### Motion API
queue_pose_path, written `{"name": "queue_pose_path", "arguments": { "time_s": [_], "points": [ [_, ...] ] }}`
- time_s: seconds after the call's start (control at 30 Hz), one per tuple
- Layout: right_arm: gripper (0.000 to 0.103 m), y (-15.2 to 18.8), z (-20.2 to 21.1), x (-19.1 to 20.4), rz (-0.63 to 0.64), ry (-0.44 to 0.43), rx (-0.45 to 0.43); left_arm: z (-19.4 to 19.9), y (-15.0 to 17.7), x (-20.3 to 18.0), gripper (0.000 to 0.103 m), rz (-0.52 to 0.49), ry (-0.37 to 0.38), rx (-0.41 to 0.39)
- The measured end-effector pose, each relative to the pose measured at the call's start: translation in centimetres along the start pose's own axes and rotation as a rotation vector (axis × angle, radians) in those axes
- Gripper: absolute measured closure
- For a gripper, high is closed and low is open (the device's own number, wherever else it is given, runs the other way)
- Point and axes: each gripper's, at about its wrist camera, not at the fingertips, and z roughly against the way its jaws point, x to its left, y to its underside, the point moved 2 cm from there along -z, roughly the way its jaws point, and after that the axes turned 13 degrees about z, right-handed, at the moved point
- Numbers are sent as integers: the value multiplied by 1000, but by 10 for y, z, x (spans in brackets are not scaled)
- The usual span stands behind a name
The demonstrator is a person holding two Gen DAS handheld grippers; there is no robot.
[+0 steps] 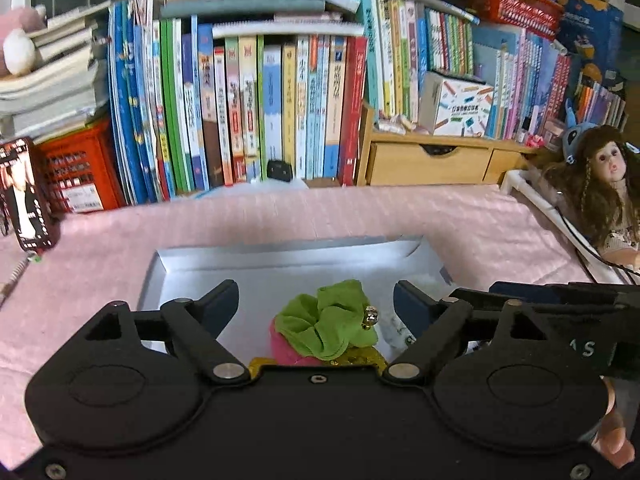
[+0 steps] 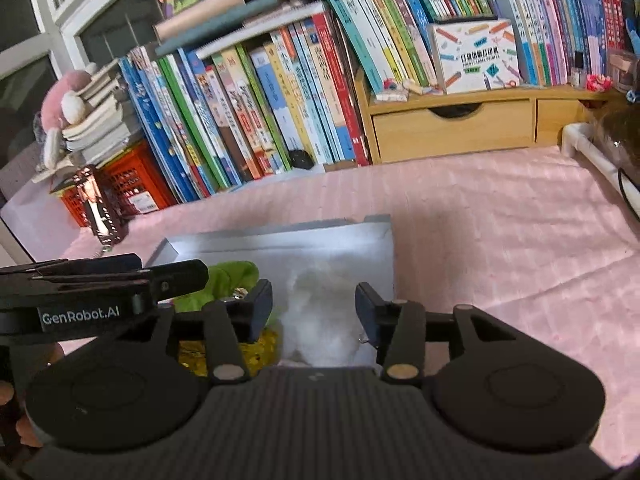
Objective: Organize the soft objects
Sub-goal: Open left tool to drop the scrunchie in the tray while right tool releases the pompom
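A shallow silver box [image 1: 280, 258] lies on the pink cloth. Inside it rests a soft toy with a green ruffled top, pink body, small bell and gold sequins [image 1: 328, 326]. My left gripper [image 1: 316, 300] stands open above the toy, its pads clear of it on both sides. In the right wrist view the same silver box [image 2: 280, 240] holds a white fluffy object [image 2: 320, 320], with the green toy [image 2: 230, 278] to its left. My right gripper [image 2: 314, 308] is open around the white fluff, not pressing on it. The left gripper's body crosses that view at left.
A wall of upright books [image 1: 260, 108] and a wooden drawer unit [image 1: 432, 158] line the far edge. An orange crate [image 1: 78, 172] and a dark tin [image 1: 26, 196] stand at left. A long-haired doll [image 1: 600, 184] sits in a white tray [image 1: 536, 196] at right.
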Motion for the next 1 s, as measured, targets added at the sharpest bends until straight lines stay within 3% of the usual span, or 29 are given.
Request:
{"name": "queue_pose_path", "arguments": {
  "time_s": [0.6, 1.0],
  "points": [
    [25, 7, 83, 6, 80, 13, -140, 92, 32, -27, 12, -106, 120, -134],
    [18, 25, 128, 6, 120, 35, -179, 134, 74, -42, 11, -186, 201, -155]
  ]
}}
